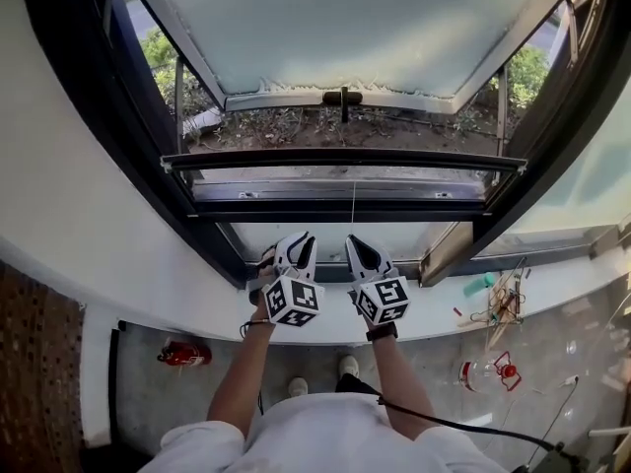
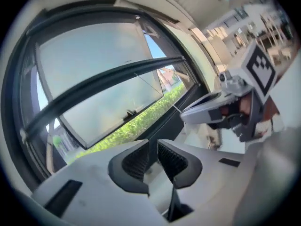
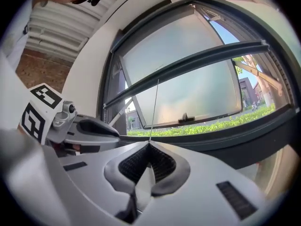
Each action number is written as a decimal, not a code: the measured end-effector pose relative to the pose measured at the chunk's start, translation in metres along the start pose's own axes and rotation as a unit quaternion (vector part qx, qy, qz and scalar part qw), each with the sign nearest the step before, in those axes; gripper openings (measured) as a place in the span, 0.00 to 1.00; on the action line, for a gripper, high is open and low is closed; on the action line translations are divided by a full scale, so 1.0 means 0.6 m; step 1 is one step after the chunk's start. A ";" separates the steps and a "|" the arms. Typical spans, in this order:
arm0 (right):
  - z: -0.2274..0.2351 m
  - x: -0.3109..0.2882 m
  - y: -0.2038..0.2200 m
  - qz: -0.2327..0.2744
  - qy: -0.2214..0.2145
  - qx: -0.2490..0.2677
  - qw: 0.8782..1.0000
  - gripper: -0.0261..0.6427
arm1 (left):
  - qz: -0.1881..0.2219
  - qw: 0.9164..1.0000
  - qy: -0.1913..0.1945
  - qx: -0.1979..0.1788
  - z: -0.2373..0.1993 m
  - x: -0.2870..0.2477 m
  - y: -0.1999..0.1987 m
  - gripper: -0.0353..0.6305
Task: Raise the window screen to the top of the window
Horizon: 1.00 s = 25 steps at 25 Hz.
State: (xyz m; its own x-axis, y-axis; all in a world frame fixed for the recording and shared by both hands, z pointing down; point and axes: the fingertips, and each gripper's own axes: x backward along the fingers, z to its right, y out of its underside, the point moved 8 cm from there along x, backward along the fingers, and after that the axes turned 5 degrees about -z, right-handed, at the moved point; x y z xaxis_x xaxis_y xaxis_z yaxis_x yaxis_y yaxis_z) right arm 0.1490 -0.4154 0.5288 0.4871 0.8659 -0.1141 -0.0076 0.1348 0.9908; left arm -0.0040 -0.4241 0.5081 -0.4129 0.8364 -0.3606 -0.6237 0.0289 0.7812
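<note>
The right gripper (image 3: pixel 149 146) has its claw pressed together on the thin white pull cord (image 3: pixel 154 105). The cord runs up to the window screen's long dark bar (image 1: pixel 340 159), across the window's middle. The left gripper (image 2: pixel 153 149), just beside it, has its claw a little spread, holding nothing

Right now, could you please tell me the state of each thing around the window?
sash: swung open outward.
screen bar: partway up, below the top.
cord: taut, running down from the screen bar.
right gripper: shut on the cord.
left gripper: open, empty.
</note>
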 end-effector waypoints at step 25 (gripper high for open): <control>-0.022 0.027 -0.076 0.043 0.017 0.008 0.999 0.04 | 0.149 0.947 0.031 0.283 -0.012 0.094 -0.006 0.05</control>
State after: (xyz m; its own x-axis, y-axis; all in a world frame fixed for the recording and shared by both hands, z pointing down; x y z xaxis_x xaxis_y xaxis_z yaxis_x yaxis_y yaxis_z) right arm 0.1459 -0.4012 0.4808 0.4555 0.8898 -0.0298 -0.0338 0.0507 0.9981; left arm -0.0298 -0.3808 0.4814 -0.5639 0.8200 -0.0974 -0.0256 0.1006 0.9946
